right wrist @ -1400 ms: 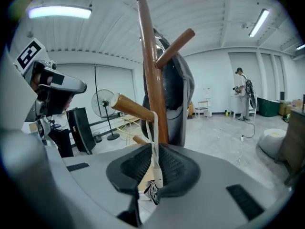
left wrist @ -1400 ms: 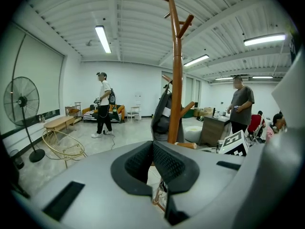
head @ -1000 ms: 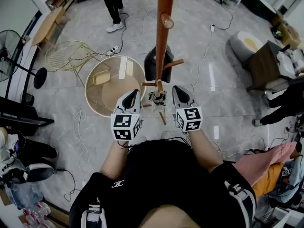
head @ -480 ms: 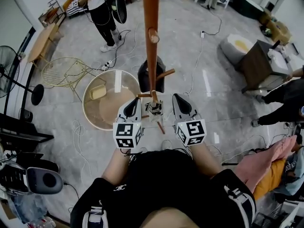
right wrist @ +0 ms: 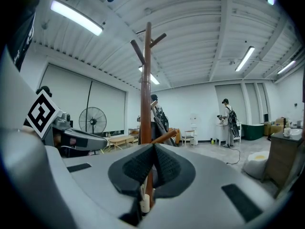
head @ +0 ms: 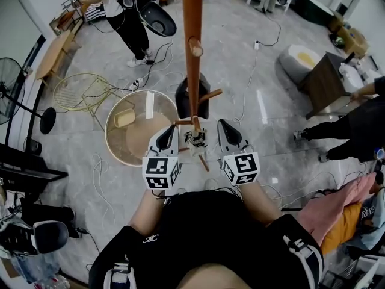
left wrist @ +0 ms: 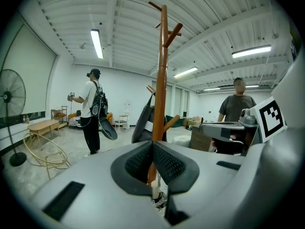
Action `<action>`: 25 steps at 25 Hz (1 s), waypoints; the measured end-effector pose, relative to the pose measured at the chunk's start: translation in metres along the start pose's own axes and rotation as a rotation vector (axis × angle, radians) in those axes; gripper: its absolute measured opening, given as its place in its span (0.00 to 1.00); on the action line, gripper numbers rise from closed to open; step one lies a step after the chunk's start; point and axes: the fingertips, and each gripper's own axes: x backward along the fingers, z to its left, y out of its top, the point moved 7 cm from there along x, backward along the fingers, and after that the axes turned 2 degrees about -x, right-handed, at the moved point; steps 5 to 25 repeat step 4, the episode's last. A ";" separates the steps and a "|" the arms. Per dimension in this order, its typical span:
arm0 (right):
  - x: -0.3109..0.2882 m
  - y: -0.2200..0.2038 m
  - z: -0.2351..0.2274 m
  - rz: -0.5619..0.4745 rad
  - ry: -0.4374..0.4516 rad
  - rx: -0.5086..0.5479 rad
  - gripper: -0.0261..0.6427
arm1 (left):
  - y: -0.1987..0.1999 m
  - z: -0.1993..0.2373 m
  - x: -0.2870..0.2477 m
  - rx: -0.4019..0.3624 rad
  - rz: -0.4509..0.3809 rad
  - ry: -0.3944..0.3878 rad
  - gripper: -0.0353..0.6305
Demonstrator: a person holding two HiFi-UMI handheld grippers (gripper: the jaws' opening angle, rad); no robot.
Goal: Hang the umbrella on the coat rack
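The wooden coat rack [head: 192, 47] rises straight in front of me, with short pegs up its pole [left wrist: 162, 80] [right wrist: 146, 89]. A dark bag [head: 191, 94] hangs on its far side. At the foot of the pole sits a small black-and-white bundle [head: 196, 138] with a white cylindrical end [left wrist: 155, 191] [right wrist: 144, 202]; it may be the folded umbrella, I cannot tell. My left gripper [head: 169, 130] [left wrist: 152, 144] is shut and holds nothing, just left of that bundle. My right gripper [head: 224, 127] [right wrist: 153, 147] is shut and holds nothing, just right of it.
A round table [head: 120, 143] with a yellow object stands left of the rack, with a wire chair [head: 84, 88] and a floor fan [head: 12, 80] beyond. A person [head: 129, 17] with a backpack stands at the back. Cables cross the floor. At right are a dark cabinet [head: 328, 80] and other people.
The head view has tilted slightly, so the rack shows a little further left. The person at the back has moved nearer. Both grippers have stayed shut beside the rack's foot.
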 end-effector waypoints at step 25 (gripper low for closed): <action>-0.002 0.001 0.004 -0.005 0.002 -0.003 0.06 | 0.003 0.003 0.002 -0.001 -0.008 -0.002 0.08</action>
